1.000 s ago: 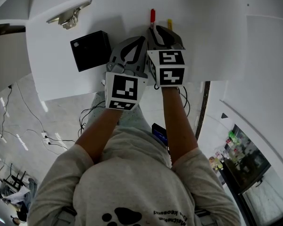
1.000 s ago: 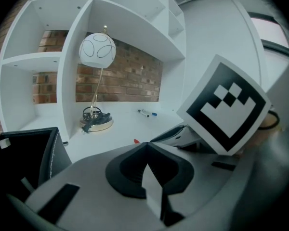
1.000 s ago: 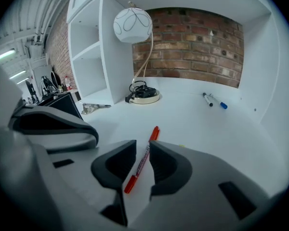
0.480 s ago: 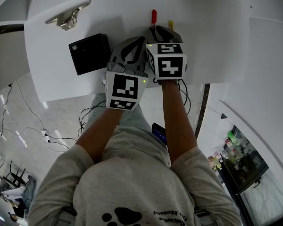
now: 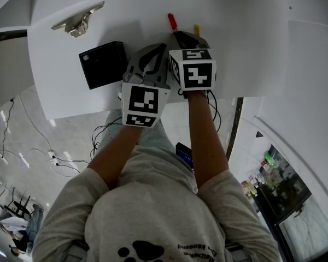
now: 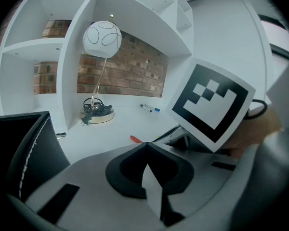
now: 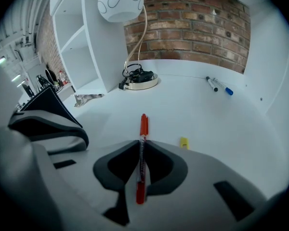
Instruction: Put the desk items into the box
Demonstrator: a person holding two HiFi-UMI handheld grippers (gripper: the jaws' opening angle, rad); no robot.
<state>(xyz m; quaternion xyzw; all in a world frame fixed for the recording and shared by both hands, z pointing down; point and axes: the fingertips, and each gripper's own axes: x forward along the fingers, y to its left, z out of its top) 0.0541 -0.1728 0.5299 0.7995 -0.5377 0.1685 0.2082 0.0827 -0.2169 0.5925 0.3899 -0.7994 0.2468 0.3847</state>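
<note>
Jaws of right hand-held gripper (image 7: 140, 144) just closed on red pen (image 7: 143, 121); left hand-held gripper (image 6: 147, 147) clenched empty, black box (image 5: 103, 64) at its nine o'clock

Shirt: pale grey-beige tee (image 5: 153, 217) with a black paw print and black lettering on the front
Sleeves: short and loose (image 5: 71, 198), same pale cloth as the tee
Left gripper (image 5: 159, 49): grey moulded shell, black lining round the jaws, 2 dark slots in the shell
Right gripper (image 5: 179, 35): same grey shell, black lining and 2 slots
Left marker cube (image 5: 144, 105): white faces with black square patterns
Right marker cube (image 5: 192, 75): white faces with black square patterns
Cable: thin black loop (image 6: 258, 109) beside the right marker cube
</note>
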